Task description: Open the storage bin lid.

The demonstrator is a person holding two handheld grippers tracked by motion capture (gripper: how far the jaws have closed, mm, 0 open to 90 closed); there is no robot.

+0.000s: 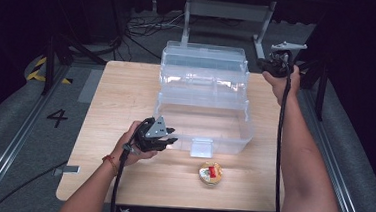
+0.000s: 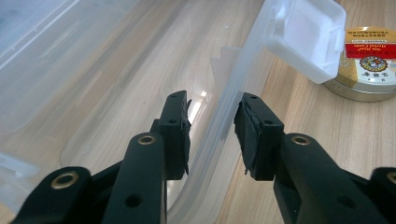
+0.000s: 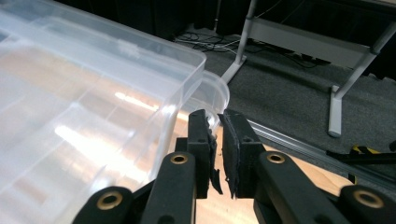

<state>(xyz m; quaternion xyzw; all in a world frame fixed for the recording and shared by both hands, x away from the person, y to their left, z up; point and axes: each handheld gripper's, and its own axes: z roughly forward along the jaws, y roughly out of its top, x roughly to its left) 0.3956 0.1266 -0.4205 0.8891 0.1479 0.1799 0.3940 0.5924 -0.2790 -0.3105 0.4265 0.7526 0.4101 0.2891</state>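
Clear plastic storage box (image 1: 204,102) sits mid-bench on the light wood bench (image 1: 104,130), tiered, with upper trays stepped back toward the far edge and the deep bottom compartment nearest the person; bottom compartment looks empty, wood grain visible through its floor. Whether anything lies in the upper trays can't be made out. The box's long axis runs left-right across the bench, and its white latch (image 1: 201,147) faces the person on the near wall. In the left gripper view the latch (image 2: 306,37) hangs off the front rim. A round gold tin (image 1: 210,173) with a red label lies flat on the bench just in front of the latch, apart from the box; in the left gripper view the tin (image 2: 369,70) is partly behind the latch. Left gripper (image 1: 166,139) is at the box's near-left corner, jaws parted and straddling the box's front wall (image 2: 219,126), one jaw inside and one outside, neither clearly pressing on it. Right gripper (image 1: 274,64) is held up at the box's far-right corner; in the right gripper view it (image 3: 217,149) has the jaws nearly together with a thin gap, nothing between them, just beside the rim of the box's upper tray (image 3: 201,70).
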